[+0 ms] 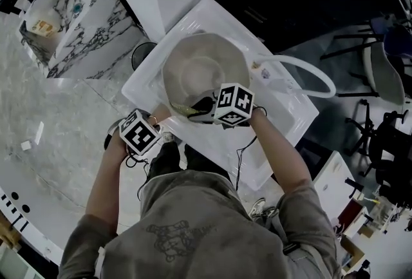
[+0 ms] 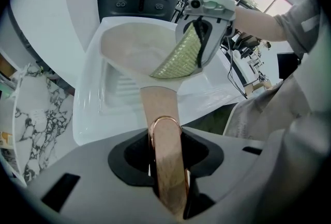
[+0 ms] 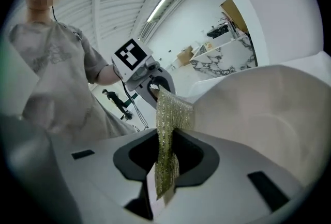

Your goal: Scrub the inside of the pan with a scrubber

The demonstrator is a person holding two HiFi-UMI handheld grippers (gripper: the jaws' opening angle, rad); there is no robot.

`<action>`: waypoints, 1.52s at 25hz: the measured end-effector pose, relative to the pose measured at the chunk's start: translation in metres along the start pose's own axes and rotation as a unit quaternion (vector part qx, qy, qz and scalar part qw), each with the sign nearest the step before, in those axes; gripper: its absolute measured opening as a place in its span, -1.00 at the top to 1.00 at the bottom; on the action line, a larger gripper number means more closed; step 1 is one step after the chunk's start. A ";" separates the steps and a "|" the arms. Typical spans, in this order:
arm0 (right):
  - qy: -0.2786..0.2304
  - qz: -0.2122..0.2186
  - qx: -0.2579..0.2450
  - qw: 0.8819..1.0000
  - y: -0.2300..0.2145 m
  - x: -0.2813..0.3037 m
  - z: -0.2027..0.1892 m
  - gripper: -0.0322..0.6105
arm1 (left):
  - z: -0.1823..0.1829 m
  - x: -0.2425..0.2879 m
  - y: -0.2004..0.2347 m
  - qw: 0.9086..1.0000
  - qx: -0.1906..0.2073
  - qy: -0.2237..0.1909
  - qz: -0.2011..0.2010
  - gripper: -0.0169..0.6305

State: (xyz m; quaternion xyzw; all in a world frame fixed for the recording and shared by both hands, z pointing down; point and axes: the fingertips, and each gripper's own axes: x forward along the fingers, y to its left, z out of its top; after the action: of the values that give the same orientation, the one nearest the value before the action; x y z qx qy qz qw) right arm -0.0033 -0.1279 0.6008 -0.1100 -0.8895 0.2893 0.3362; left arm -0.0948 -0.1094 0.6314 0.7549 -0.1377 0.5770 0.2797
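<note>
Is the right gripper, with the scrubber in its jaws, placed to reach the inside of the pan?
Probably yes. The right gripper holds the scrubber at the open rim of the pan; nothing lies between, and the left gripper grips the handle, out of the way.

A cream pan [image 1: 203, 71] is held above the white sink [image 1: 283, 118] by its tan, copper-ringed handle [image 2: 160, 109]. A flat, glittery yellow-green scrubber [image 2: 178, 57] is pinched at one end, by the pan's handle-side rim.

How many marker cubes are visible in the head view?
2. The left cube is by the pan handle; the right cube is at the near rim of the pan. None seems hidden.
</note>
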 end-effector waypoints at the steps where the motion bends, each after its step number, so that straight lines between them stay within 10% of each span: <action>1: -0.005 0.011 0.006 1.000 0.005 -0.008 0.001 0.64 | 0.001 0.000 0.000 1.000 0.000 -0.001 0.001 0.52; 4: -0.039 -0.017 -0.004 0.999 0.010 -0.036 0.018 0.65 | 0.001 0.000 -0.002 1.000 0.000 0.001 0.000 0.52; 7: -0.060 -0.194 -0.071 0.977 -0.018 -0.069 0.040 0.65 | -0.003 -0.001 -0.001 1.000 -0.001 0.003 0.001 0.52; 10: -0.029 -0.447 -0.125 0.885 -0.073 -0.120 0.040 0.65 | 0.000 0.000 0.000 1.000 -0.003 0.000 0.005 0.52; 13: -0.005 -0.581 -0.113 0.806 -0.114 -0.153 0.027 0.65 | 0.001 0.001 -0.001 1.000 -0.004 0.000 0.005 0.52; 19: 0.052 -0.657 -0.113 0.743 -0.172 -0.156 -0.003 0.65 | 0.001 0.000 -0.001 1.000 -0.002 0.001 0.004 0.52; 24: 0.088 -0.630 -0.098 0.766 -0.192 -0.122 -0.017 0.65 | 0.001 0.000 -0.001 1.000 -0.003 0.002 0.003 0.52; 38: 0.094 -0.399 -0.043 0.911 -0.137 -0.027 -0.029 0.67 | 0.001 -0.001 0.001 1.000 -0.013 0.000 0.001 0.54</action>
State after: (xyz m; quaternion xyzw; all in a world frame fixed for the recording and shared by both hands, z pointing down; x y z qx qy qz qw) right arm 0.0360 -0.2364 0.6846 0.2127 -0.8353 0.0807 0.5006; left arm -0.0944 -0.1111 0.6307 0.7512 -0.1457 0.5754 0.2888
